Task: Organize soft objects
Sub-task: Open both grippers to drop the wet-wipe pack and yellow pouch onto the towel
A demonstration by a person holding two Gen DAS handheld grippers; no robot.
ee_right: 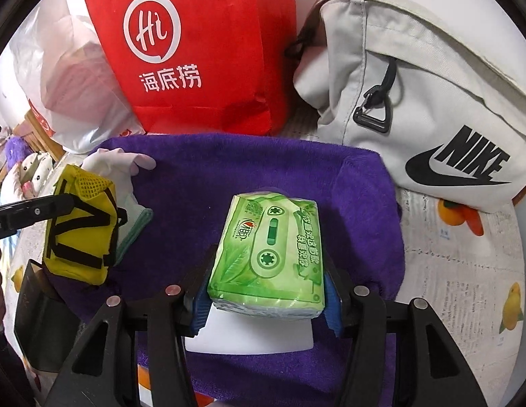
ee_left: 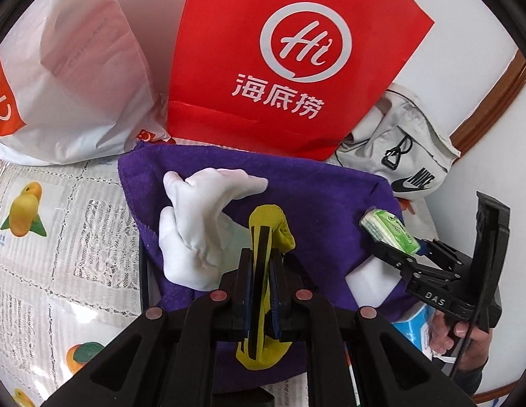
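Through the left wrist camera I see my left gripper (ee_left: 263, 237) clamped tight on a yellow pouch (ee_left: 268, 227) with black stripes, held over the purple towel (ee_left: 317, 190). A white glove (ee_left: 195, 217) lies on the towel just left of the pouch. At the right, my right gripper (ee_left: 395, 237) carries a green tissue pack (ee_left: 388, 229).

Through the right wrist camera the tissue pack (ee_right: 269, 254) sits between my right gripper's (ee_right: 266, 291) jaws, spread about halfway, the blue pads against its sides. It hangs above the towel (ee_right: 229, 169). The pouch (ee_right: 81, 224) hangs at the left. Behind stand a red bag (ee_right: 202, 51) and a grey backpack (ee_right: 415, 84).
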